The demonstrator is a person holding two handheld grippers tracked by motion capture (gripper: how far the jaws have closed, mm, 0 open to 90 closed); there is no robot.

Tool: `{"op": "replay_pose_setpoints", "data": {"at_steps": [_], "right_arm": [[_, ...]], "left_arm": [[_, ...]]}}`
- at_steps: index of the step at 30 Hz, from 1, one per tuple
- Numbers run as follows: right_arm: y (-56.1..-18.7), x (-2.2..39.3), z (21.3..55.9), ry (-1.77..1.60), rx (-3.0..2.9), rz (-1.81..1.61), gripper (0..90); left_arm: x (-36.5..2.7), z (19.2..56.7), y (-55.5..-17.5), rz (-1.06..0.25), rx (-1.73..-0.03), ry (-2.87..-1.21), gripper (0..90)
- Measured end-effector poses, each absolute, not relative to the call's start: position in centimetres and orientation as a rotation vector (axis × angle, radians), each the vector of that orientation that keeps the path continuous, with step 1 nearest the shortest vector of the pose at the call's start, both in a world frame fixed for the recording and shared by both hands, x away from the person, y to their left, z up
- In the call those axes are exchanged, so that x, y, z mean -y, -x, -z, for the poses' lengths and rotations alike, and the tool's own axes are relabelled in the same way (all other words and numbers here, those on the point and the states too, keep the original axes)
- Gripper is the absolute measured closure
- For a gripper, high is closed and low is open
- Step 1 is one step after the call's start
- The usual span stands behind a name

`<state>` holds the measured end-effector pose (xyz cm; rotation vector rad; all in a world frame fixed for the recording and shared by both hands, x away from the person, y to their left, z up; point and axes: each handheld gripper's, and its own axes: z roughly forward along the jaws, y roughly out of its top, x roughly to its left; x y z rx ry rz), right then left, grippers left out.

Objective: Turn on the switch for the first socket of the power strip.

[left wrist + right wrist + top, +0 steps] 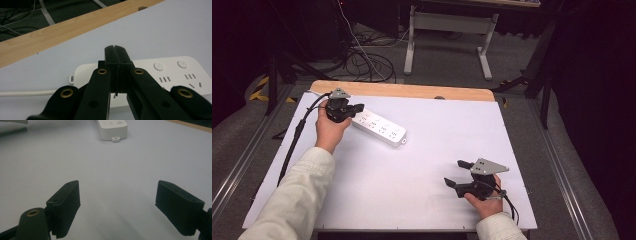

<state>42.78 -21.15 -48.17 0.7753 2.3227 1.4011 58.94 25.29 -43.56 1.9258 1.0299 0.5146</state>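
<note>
I see my left gripper [115, 53] clenched empty just above the power strip [160, 75]; my right gripper [117, 207] released, strip far ahead

Cream sleeves [302, 190]; black fingers [66, 207], brass screws.

power strip [379, 127]: white plastic, smooth, slight sheen
strip cord [27, 93]: smooth white, rubbery-looking
table top [427, 165]: pale matt sheet, smooth
table edge [402, 90]: light wood, visible grain, satin
left gripper [115, 53]: black matt plastic, brass-coloured rivets
right gripper [457, 174]: black matt plastic; grey metal-looking top plate
sleeve [294, 197]: cream cloth, woven, matt
floor [522, 65]: grey carpet, rough
</note>
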Motion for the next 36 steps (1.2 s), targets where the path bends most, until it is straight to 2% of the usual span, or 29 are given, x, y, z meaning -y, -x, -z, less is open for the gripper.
{"op": "replay_pose_setpoints", "data": {"at_steps": [12,36], "right_arm": [[-42.7,21.2,48.2,-0.769,-2.329,-1.420,20.6],[-42.9,21.1,48.3,-0.773,-2.343,-1.433,20.3]], "left_arm": [[-24.9,45.6,-60.1,-0.532,-1.037,-1.936,90.0],[-24.2,47.1,-60.7,-0.561,-1.035,-1.963,90.0]]}}
